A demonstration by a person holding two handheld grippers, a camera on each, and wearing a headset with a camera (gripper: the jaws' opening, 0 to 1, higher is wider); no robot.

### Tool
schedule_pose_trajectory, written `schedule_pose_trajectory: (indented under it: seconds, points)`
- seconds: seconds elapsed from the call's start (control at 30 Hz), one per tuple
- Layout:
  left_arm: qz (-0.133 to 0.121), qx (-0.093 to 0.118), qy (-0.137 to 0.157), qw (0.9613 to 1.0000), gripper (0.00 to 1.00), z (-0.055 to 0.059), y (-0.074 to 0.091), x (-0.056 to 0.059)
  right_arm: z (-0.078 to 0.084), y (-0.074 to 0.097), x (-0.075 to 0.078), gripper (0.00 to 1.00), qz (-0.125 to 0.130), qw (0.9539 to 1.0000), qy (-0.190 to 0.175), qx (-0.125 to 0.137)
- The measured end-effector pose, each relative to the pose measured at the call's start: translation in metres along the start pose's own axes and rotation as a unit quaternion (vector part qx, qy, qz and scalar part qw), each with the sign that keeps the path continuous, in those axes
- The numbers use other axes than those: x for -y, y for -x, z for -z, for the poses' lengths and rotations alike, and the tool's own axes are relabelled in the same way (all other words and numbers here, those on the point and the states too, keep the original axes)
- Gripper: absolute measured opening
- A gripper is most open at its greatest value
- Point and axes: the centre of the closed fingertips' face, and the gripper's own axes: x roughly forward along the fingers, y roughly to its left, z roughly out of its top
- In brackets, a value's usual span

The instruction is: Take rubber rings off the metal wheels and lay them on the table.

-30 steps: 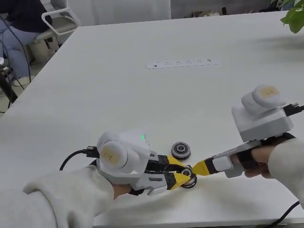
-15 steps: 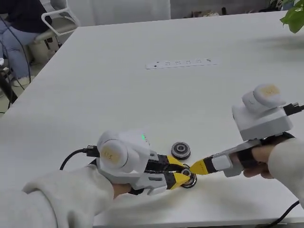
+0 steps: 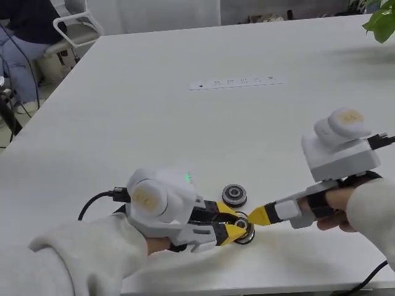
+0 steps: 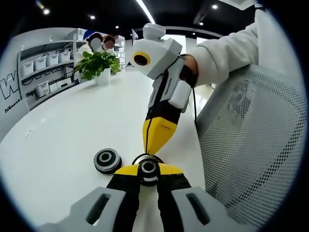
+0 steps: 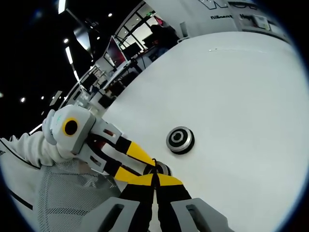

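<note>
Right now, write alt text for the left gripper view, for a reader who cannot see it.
The left tongs clamp a small metal wheel between yellow tips while the right tongs, coming from above, pinch the rubber ring at its far edge. A second wheel lies beside it on the white table.

Two metal wheels (image 3: 235,194), perhaps one rubber ring (image 4: 141,156)
</note>
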Motion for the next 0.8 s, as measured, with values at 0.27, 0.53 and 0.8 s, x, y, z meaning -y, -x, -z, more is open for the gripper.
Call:
schedule_pose_trajectory:
  seconds: [0.27,0.53,0.8]
  points:
    - [0.012,-0.015,-0.002,0.9998,0.11,-0.002,0.002,0.005,0.0,0.001,0.002,0.0,0.001,1.0,-0.004,0.0]
    - [0.033,-0.006,-0.012,0.9993,0.17,-0.019,0.008,0.016,-0.003,0.003,0.002,0.0,0.002,1.0,-0.005,0.004]
    - [0.026,-0.002,-0.041,0.9988,0.31,-0.034,0.024,0.016,-0.009,0.008,0.004,0.0,0.005,0.9998,-0.009,0.018]
